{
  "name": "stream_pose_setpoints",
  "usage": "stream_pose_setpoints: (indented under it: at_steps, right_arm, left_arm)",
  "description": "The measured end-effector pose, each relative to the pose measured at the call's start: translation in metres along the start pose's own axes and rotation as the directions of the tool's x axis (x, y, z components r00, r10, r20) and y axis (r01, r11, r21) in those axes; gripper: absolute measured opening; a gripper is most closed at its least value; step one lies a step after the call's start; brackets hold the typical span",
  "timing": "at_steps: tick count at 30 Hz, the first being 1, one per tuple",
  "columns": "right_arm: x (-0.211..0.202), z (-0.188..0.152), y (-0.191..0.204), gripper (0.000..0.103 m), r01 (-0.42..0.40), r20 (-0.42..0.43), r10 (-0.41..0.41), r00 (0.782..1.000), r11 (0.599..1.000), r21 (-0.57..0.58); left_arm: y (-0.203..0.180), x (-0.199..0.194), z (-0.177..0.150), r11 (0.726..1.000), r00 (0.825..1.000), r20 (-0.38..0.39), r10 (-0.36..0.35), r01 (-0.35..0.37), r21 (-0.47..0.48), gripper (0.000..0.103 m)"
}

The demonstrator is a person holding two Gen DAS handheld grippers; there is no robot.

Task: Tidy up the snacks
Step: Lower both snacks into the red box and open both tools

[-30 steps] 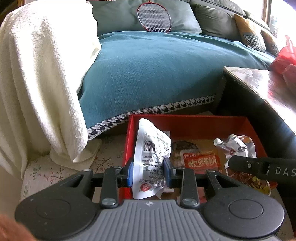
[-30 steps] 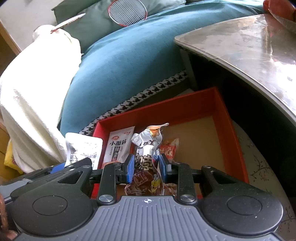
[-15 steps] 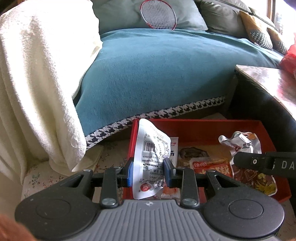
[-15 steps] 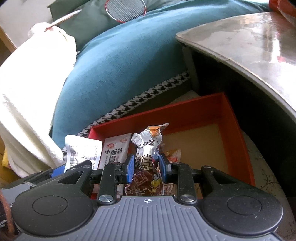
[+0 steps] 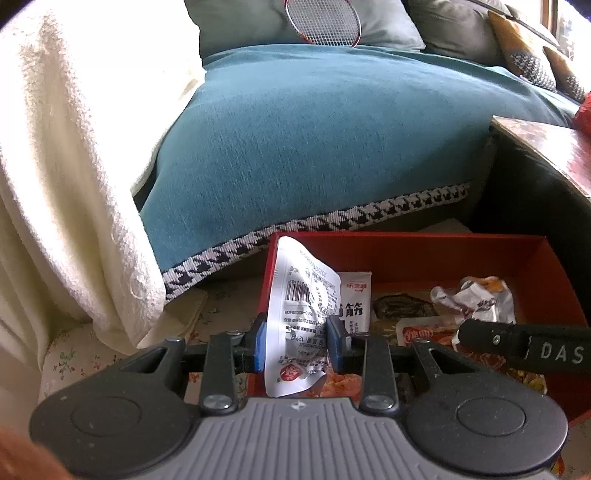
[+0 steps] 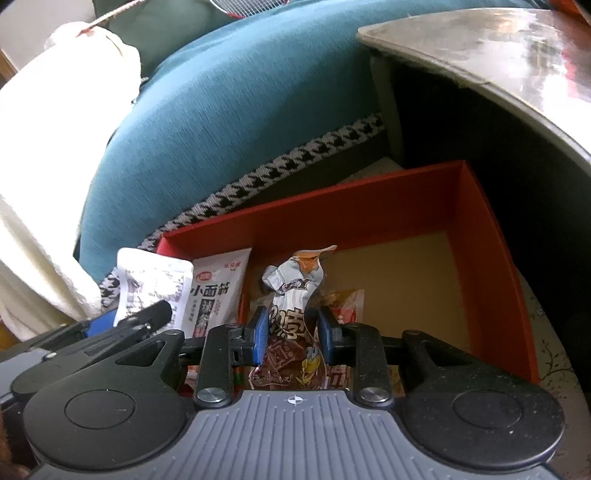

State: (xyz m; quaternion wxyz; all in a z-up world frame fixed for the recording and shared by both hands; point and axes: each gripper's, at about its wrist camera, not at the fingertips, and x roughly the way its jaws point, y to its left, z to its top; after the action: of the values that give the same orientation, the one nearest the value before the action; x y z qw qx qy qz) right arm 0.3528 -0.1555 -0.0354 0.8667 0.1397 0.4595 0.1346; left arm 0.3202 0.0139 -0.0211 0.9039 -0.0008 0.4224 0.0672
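Observation:
My left gripper (image 5: 297,341) is shut on a white snack packet (image 5: 303,306) with a barcode, held upright over the left end of a red box (image 5: 406,251). The right gripper (image 6: 291,332) is shut on a silver and brown snack packet (image 6: 291,295), upright over the middle of the same red box (image 6: 480,206). Several packets lie in the box, among them a white one with black characters (image 6: 218,288) and an orange one (image 5: 424,332). In the right wrist view the left gripper (image 6: 129,321) and its white packet (image 6: 151,284) show at lower left.
The box sits on a floral-patterned floor (image 5: 74,358) between a sofa with a teal cover (image 5: 332,129) and a dark table with a glossy top (image 6: 498,55). A cream blanket (image 5: 55,166) hangs on the left. A badminton racket (image 5: 321,18) leans on the sofa cushions.
Both grippers have sunk and moved nearer the red box, each still clamped on its packet. The box looms larger in both views.

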Motion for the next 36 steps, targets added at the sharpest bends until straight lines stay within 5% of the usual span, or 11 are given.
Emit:
stream_pose_setpoints:
  at_steps: [21,36]
  right_arm:
    - [0.0067,-0.0014,-0.0038,0.042,0.053,-0.017,-0.053,0.998,0.999,-0.011]
    - [-0.0023,0.0009,-0.008,0.046,0.097,0.011,-0.097,0.995,0.995,-0.016]
  left_arm:
    - [-0.0047,0.0076,-0.006,1.0,1.0,-0.027,-0.011,0.012,0.029,0.026]
    - [-0.0048,0.0011,-0.0021,0.999,1.0,-0.011,-0.015,0.016,0.032,0.039]
